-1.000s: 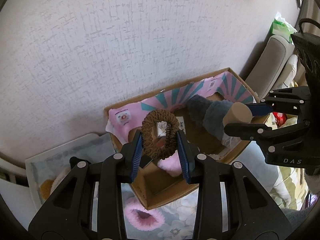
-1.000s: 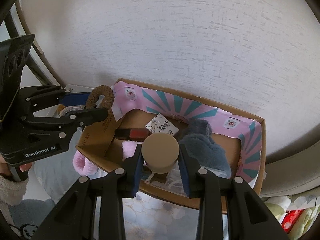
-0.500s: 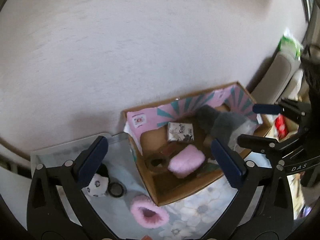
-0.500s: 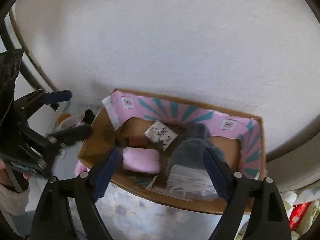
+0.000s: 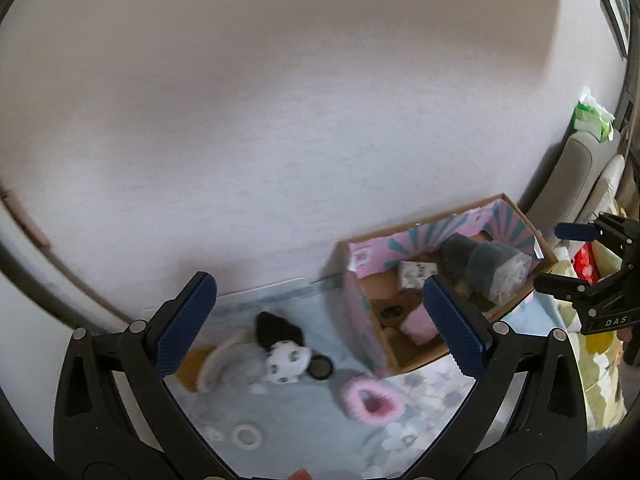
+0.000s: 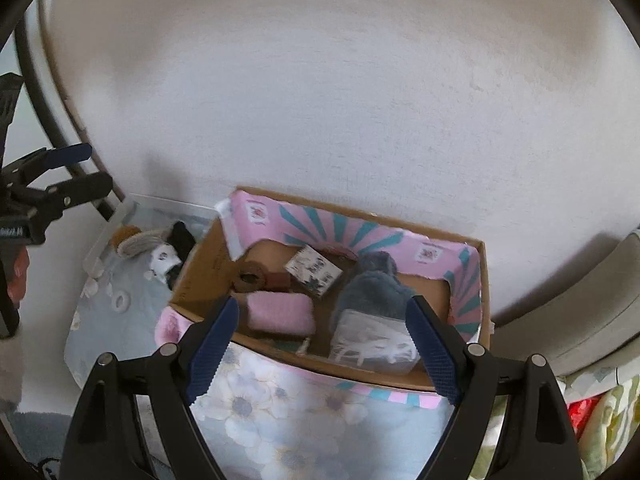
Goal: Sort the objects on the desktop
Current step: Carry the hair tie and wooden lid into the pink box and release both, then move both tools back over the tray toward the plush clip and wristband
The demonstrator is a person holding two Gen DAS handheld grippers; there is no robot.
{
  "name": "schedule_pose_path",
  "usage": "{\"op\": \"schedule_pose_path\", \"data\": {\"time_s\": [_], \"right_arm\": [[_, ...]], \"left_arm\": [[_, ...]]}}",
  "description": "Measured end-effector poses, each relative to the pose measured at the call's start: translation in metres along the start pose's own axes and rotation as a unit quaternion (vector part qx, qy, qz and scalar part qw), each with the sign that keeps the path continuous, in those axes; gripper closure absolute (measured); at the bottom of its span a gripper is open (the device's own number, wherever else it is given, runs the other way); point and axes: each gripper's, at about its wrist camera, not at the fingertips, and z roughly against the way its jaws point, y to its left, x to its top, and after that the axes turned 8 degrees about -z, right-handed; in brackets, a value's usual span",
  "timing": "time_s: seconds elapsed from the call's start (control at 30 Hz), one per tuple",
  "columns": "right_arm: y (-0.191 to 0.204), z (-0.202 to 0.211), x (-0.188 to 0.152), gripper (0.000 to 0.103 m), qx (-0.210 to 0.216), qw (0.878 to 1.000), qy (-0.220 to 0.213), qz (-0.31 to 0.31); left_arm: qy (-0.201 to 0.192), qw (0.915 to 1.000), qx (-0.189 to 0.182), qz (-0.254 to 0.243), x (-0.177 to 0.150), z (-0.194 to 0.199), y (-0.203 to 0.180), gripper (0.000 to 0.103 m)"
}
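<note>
both tools, the left tool (image 5: 320, 316) and right tool (image 6: 320, 340), gaped wide and held nothing. the brown scrunchie (image 6: 250, 277) lay inside the cardboard box (image 6: 484, 280), beside the pink pouch (image 6: 280, 312); a pink slipper (image 5: 370, 398) lay on the table (image 5: 304, 432) just outside it.

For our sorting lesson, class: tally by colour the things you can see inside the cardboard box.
Pink: 1, fluffy pad
Grey: 1, fluffy piece
Brown: 1, scrunchie
Dark red: 1, small block
Black-and-white: 1, printed packet
Clear: 1, plastic pack
Total: 6 showing in the cardboard box
</note>
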Motion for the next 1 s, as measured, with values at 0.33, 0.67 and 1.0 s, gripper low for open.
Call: {"op": "schedule_pose_path", "data": {"time_s": [0.33,0.67,1.0], "right_arm": [[0.027,0.013,-0.008,0.02,0.014,1.0,-0.018,-0.006],[0.076,0.017,-0.018,0.02,0.033,0.998,-0.037,0.042],[0.126,-0.032,-0.083,0.02,0.077,0.995,0.01,0.067]], "left_arm": [[-0.024,0.9983,0.027,0.045,-0.027,0.039,0.064,0.0],[-0.014,0.9974,0.039,0.059,-0.067,0.034,0.085,0.0],[0.043,0.997,0.035,0.054,-0.128,-0.037,0.093,0.0]]}}
